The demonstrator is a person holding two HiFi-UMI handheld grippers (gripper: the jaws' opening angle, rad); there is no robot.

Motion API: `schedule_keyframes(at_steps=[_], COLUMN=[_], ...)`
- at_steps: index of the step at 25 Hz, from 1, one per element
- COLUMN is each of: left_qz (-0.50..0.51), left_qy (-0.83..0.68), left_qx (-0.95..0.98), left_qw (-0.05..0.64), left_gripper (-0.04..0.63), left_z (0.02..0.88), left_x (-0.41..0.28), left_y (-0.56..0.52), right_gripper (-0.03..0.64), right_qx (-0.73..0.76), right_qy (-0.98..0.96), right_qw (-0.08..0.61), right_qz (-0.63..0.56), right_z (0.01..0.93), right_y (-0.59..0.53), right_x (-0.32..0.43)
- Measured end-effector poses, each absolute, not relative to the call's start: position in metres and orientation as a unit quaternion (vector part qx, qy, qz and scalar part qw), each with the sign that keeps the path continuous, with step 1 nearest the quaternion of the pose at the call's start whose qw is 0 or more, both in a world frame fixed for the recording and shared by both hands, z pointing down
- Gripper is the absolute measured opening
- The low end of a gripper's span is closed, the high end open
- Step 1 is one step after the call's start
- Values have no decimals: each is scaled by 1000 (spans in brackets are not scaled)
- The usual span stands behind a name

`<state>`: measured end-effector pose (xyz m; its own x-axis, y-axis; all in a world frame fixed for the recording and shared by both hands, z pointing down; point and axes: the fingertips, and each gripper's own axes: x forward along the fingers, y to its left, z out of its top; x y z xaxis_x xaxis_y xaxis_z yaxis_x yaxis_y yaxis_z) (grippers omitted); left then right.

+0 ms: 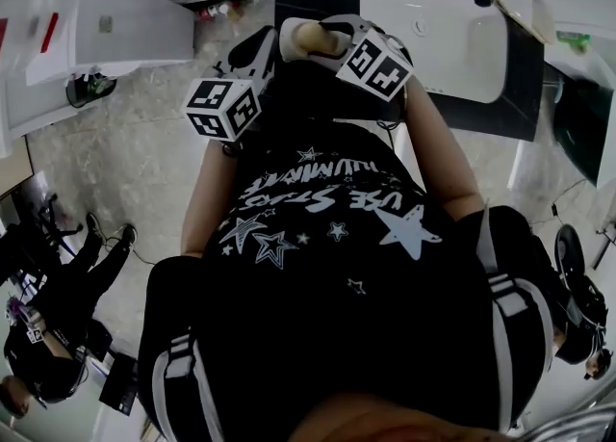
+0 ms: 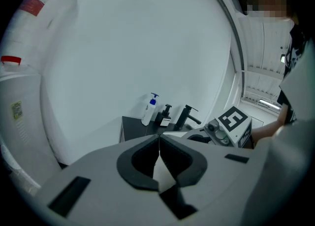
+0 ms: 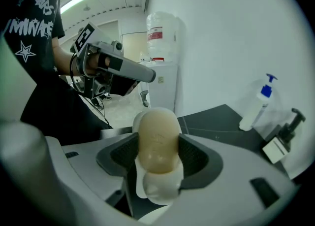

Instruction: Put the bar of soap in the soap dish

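Observation:
A cream bar of soap (image 3: 157, 139) is clamped upright between the dark pads of my right gripper (image 3: 158, 147), which is shut on it. A white rounded piece shows just under the soap; I cannot tell what it is. From the head view, the soap (image 1: 313, 38) sticks out of the right gripper (image 1: 322, 40), held at chest height just short of the sink counter. Beside it my left gripper (image 1: 262, 45) is shut with nothing in it (image 2: 158, 155). I cannot make out a soap dish in any view.
A white basin (image 1: 433, 31) is set in a black counter (image 1: 525, 93) ahead. On the counter stand a pump bottle (image 2: 149, 109), a black dispenser (image 2: 166, 114) and a black faucet (image 2: 187, 116). A water cooler (image 3: 161, 80) stands to the left. A person (image 1: 58, 315) crouches at the lower left.

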<state>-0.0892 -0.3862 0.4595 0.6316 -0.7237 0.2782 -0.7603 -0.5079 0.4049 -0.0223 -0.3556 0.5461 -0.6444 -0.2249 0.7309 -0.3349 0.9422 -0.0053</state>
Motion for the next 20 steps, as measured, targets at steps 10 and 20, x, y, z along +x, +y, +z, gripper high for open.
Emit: schedule_keyframes(at_steps=[10, 20], left_qz=[43, 39], left_qy=[-414, -415], left_qx=[872, 873], left_qw=[257, 252], left_gripper=[12, 12], left_z=[467, 460], left_x=[-84, -84], left_y=[-386, -379], right_gripper=[265, 265], right_qx=[152, 164], right_qy=[-899, -894], right_qw=[406, 414], right_qz=[67, 46], right_z=[550, 544], right_y=[-356, -356], right_x=[-22, -23])
